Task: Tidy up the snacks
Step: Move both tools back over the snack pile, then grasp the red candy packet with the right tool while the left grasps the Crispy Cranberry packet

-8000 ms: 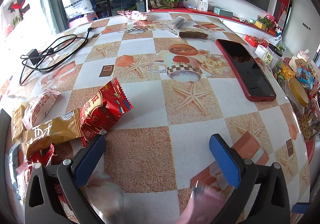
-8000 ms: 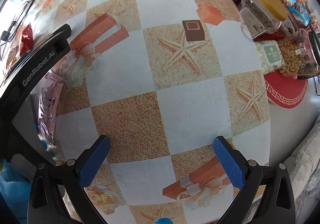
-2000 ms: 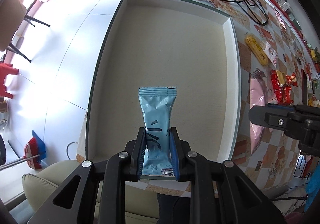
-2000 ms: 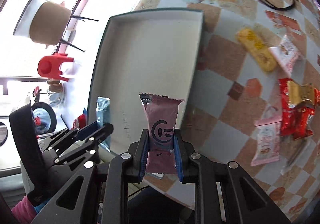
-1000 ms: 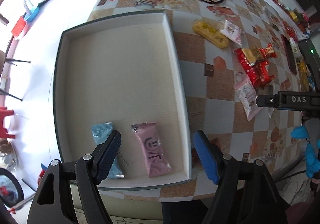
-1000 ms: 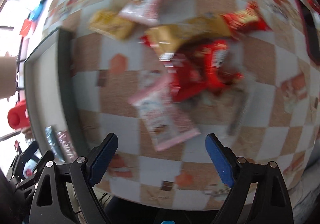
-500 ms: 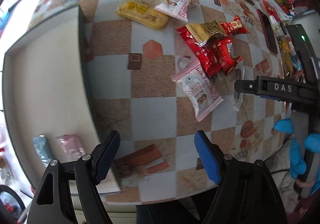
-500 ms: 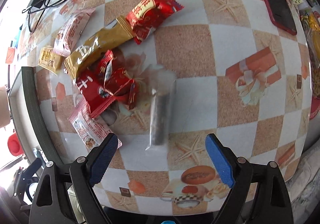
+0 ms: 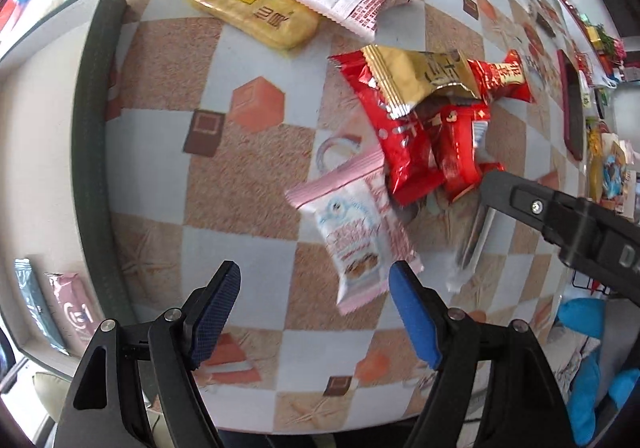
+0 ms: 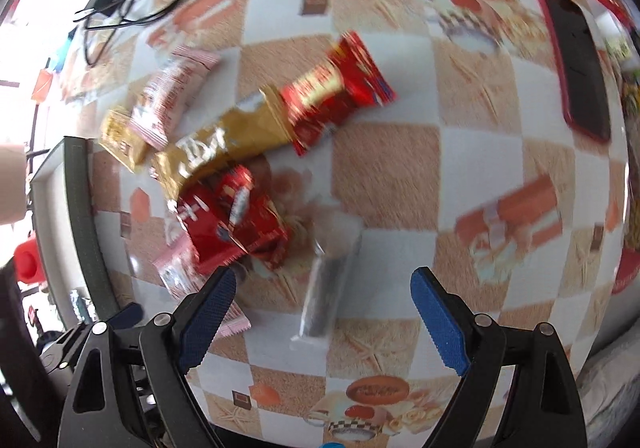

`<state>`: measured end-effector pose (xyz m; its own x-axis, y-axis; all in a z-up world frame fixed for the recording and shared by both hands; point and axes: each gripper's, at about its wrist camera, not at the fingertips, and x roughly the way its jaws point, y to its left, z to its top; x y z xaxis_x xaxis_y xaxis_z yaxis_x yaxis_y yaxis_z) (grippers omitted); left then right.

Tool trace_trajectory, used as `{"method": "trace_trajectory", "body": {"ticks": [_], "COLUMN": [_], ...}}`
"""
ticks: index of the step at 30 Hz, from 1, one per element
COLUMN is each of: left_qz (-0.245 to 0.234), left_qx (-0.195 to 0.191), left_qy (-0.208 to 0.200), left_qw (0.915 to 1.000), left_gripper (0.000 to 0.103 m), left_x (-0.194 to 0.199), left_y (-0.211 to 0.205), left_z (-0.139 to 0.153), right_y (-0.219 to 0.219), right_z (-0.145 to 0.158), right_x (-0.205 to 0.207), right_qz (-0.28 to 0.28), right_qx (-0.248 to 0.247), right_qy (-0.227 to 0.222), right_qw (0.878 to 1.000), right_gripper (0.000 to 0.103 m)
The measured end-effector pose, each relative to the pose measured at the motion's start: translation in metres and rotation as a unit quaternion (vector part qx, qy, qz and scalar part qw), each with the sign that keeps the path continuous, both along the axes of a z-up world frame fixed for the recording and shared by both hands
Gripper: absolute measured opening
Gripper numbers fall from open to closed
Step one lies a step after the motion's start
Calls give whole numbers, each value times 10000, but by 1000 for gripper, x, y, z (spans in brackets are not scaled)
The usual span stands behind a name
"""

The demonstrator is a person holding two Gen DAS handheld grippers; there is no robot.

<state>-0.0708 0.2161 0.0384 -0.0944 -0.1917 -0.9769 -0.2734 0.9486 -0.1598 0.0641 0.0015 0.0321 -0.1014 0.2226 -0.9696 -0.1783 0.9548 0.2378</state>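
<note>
- Both claws have left the grey-rimmed shallow tray (image 9: pixel 90 136) since the earlier frames and now hang over the loose snack pile; the blue wrapper and the pink wrapper (image 9: pixel 74 308) they carried lie side by side in the tray's near corner.
- Checkered patterned surface (image 9: pixel 248 188): carries the remaining snacks, well apart from the tray's contents.
- Left claw (image 9: pixel 314 308): spread wide, nothing between its pads, pointing steeply down just short of the pink-and-white biscuit packet (image 9: pixel 356 236).
- Right claw (image 10: pixel 324 314): likewise spread and empty, poised above the clear-wrapped dark stick (image 10: pixel 324 288).
- Red foil packets (image 9: pixel 420 136): heaped together under a gold foil wrapper (image 9: pixel 416 72), touching the pink-and-white packet's upper end.
- Yellow flat biscuit pack (image 9: pixel 256 8): near the tray rim, untouched.
- Recommendation: lower each claw squarely across its packet's narrow width, clear of the red heap, and close only once both pads straddle the wrapper.
</note>
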Motion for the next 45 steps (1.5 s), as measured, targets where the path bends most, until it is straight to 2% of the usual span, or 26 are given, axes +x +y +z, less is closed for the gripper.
{"method": "trace_trajectory", "body": {"ticks": [8, 12, 14, 16, 19, 21, 22, 23, 25, 29, 33, 38, 40, 42, 43, 45], "left_qz": [150, 60, 37, -2, -19, 34, 79, 129, 278, 943, 1611, 1872, 1820, 1699, 1611, 1454], "left_qx": [134, 354, 394, 441, 467, 409, 400, 403, 486, 314, -53, -322, -211, -101, -34, 108], "left_qy": [78, 45, 31, -4, -38, -13, -11, -30, -14, 152, 402, 566, 557, 499, 475, 428], "left_qw": [9998, 9993, 9992, 9990, 9989, 9992, 9992, 9991, 9984, 9949, 9861, 9802, 9815, 9841, 9858, 9884], "left_gripper": [82, 83, 83, 83, 83, 83, 83, 83, 83, 83, 83, 84, 86, 87, 88, 89], "left_x": [8, 11, 18, 20, 20, 20, 20, 19, 15, -3, -18, -17, -15, -8, -4, 6], "left_y": [-9, -18, -27, -27, -19, -13, -11, -7, 2, 22, 35, 27, 24, 13, 10, 2], "left_z": [-11, -12, -11, -9, -7, -5, -3, -1, 5, 11, 5, -12, -16, -16, -14, -12], "right_y": [13, 39, 49, 64, 74, 83, 85, 84, 75, 46, 21, -20, -41, -59, -66, -70], "right_z": [-2, -12, -19, -26, -25, -27, -26, -25, -24, -23, -22, -24, -24, -24, -22, -19], "right_x": [26, 31, 31, 32, 32, 28, 26, 28, 30, 36, 39, 30, 26, 24, 23, 23], "right_qz": [267, 514, 650, 701, 859, 995, 1045, 1040, 892, 642, 416, 18, -341, -669, -779, -732], "right_qx": [1, -71, -103, -115, -193, -314, -389, -415, -279, -288, -386, -375, -209, -102, -103, -135], "right_qy": [-67, -77, -52, 5, -148, -312, -381, -399, -336, -299, -259, -62, 81, 160, 116, 15], "right_qw": [9996, 9986, 9978, 9975, 9960, 9941, 9930, 9929, 9951, 9971, 9981, 9993, 9992, 9976, 9968, 9972], "right_gripper": [90, 89, 69, 64, 63, 52, 40, 34, 33, 33, 34, 34, 34, 62, 85, 86]}}
